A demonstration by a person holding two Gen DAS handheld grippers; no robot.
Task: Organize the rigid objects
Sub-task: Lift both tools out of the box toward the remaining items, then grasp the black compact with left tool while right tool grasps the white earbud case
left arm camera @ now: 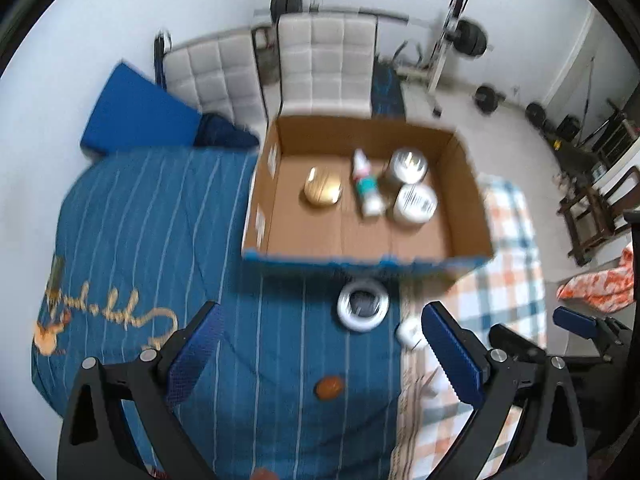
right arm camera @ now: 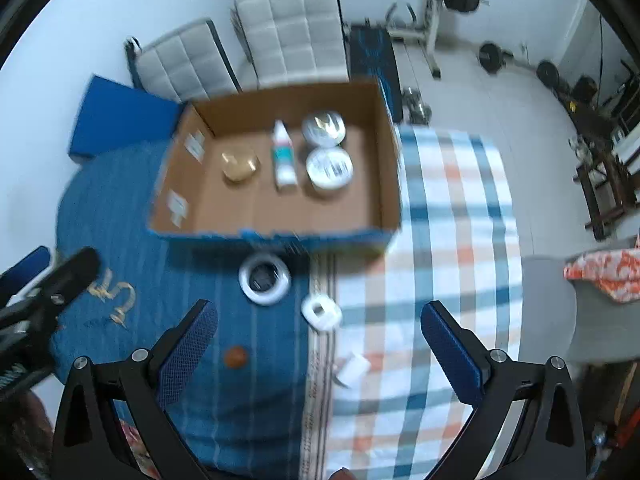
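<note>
An open cardboard box [left arm camera: 464,184] [right arm camera: 384,152] sits on the bed. Inside lie a gold round tin [left arm camera: 322,191] [right arm camera: 239,165], a white bottle [left arm camera: 366,185] [right arm camera: 284,158] on its side and two silver-white round tins [left arm camera: 414,202] [right arm camera: 329,168]. In front of the box lie a white ring-shaped lid [left arm camera: 363,306] [right arm camera: 265,278], a small white tape roll [left arm camera: 412,333] [right arm camera: 321,312], a small white piece [right arm camera: 352,369] and a brown disc [left arm camera: 329,386] [right arm camera: 235,356]. My left gripper [left arm camera: 320,356] is open above the blue cover. My right gripper [right arm camera: 320,352] is open above the tape roll.
The bed has a blue striped cover [left arm camera: 140,240] and a plaid blanket [right arm camera: 440,240]. A blue pillow [left arm camera: 136,112] lies at the back left. Two padded chairs [left arm camera: 324,64] and gym equipment [left arm camera: 448,40] stand behind. An orange cloth [right arm camera: 608,276] lies at the right.
</note>
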